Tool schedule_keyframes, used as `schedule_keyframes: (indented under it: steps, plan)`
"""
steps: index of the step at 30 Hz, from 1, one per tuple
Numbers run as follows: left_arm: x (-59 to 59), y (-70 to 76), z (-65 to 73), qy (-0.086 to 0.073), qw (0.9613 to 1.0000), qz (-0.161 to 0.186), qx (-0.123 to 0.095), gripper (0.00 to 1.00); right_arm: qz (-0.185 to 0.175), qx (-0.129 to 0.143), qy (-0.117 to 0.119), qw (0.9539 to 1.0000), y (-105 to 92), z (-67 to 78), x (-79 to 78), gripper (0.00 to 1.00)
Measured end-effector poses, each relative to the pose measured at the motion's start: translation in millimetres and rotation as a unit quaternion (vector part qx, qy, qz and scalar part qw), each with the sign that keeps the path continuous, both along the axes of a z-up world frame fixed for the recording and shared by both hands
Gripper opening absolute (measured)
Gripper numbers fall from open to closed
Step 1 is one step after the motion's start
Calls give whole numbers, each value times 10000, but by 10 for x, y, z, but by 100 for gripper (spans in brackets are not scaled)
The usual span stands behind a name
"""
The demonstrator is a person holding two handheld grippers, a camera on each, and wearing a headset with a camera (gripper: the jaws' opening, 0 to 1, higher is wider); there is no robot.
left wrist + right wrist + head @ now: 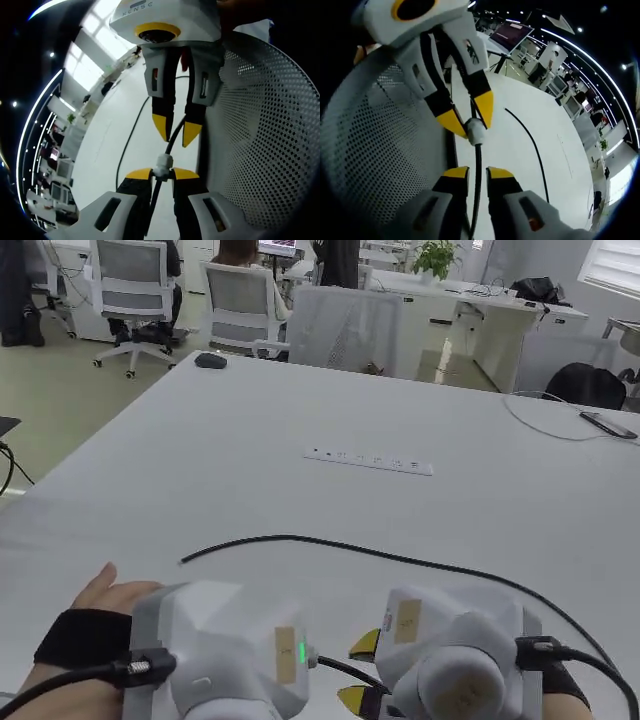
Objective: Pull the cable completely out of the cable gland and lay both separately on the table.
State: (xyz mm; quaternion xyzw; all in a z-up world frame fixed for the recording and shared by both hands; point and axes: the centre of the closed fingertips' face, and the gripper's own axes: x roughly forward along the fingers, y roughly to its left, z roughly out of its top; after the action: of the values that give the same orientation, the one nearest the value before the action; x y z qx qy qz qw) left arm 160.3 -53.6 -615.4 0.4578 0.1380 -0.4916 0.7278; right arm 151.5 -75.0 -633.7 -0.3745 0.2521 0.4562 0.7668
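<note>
The white cable gland (162,165) is pinched tight between the yellow tips of the left gripper (161,174), over the near edge of the table (300,420). The black cable (131,135) is still threaded through it. The jaws of the right gripper (477,173) are spread slightly either side of the cable, just beside the gland; actual contact can't be made out. In the head view the gland is pretty much lost between the gripper bodies, and the cable's far loop disappears behind the right one.

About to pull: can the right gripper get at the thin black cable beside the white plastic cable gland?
Probably yes: the thin black cable runs between the jaws of the right gripper, next to the white plastic cable gland that the left gripper clamps; nothing blocks it.
</note>
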Motion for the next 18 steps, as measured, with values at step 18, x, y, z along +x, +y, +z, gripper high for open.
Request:
schedule_keyframes:
  steps: [18]
  plan:
    - [27, 31, -16, 38, 9999, 124, 9, 16, -312, -370, 163, 9987, -156, -146, 46, 30]
